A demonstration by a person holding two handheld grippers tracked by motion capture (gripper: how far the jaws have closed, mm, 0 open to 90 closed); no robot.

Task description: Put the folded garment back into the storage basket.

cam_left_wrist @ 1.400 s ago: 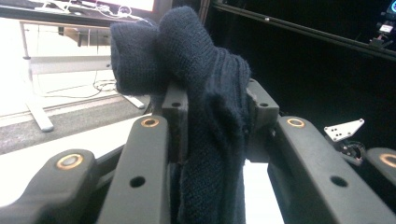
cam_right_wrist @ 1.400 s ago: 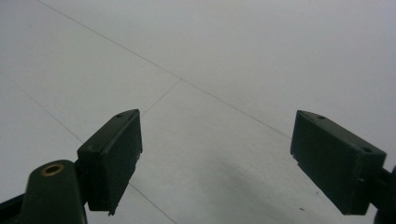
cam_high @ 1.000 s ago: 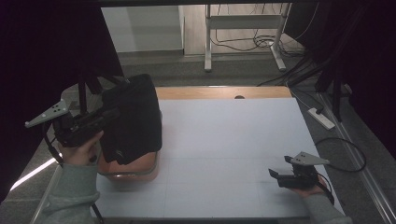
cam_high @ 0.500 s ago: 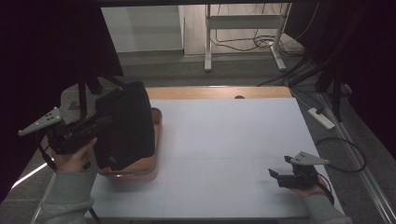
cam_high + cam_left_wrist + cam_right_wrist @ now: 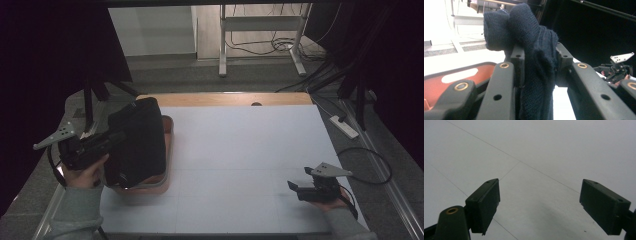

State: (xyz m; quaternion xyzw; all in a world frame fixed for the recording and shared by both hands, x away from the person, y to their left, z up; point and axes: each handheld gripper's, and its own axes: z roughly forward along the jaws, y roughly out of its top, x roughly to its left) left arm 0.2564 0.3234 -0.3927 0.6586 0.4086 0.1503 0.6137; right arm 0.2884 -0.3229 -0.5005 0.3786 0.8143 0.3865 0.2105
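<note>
We see one dark knit cloth (image 5: 534, 57) clamped in the left gripper (image 5: 537, 62), raised over the single orange tray (image 5: 167, 131). The right gripper (image 5: 539, 205), well right of the tray, gapes wide and holds nothing above the table (image 5: 240, 150).

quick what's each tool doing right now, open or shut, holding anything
Left tool: shut on the dark knit garment, held above the orange tray.
Right tool: open, holding nothing, over the white table.

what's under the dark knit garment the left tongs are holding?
An orange tray sits under the dark knit garment, which the left tongs have pinched. The tray's rim and part of its floor show; the rest of its inside is covered by the fabric.
</note>
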